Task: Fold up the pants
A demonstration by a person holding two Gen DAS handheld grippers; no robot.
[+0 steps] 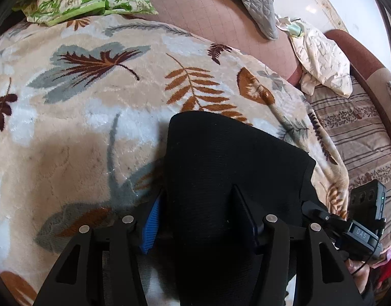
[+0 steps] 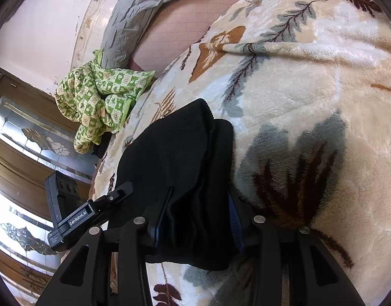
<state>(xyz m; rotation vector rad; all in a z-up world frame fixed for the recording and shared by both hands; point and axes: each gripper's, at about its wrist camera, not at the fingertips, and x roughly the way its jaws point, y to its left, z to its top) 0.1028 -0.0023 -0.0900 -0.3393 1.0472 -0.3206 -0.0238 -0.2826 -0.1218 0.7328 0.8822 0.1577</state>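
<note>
The black pants [image 1: 231, 158] lie folded into a compact bundle on the leaf-patterned blanket [image 1: 93, 97]. In the left wrist view my left gripper [image 1: 203, 219] has its fingers on both sides of the near end of the bundle, closed on the cloth. In the right wrist view the pants [image 2: 180, 153] show as stacked folded layers, and my right gripper [image 2: 200, 219] grips their near edge between its blue-padded fingers [image 2: 234, 219]. The other gripper's body shows at the edge of each view [image 1: 363, 219] [image 2: 75, 211].
A green checked cloth [image 2: 101, 102] and a grey quilted blanket [image 2: 134, 17] lie at the head of the bed. A cream patterned cloth [image 1: 322, 61] lies by a striped cushion [image 1: 361, 132]. Wooden cabinets with glass panels [image 2: 24, 137] stand beside the bed.
</note>
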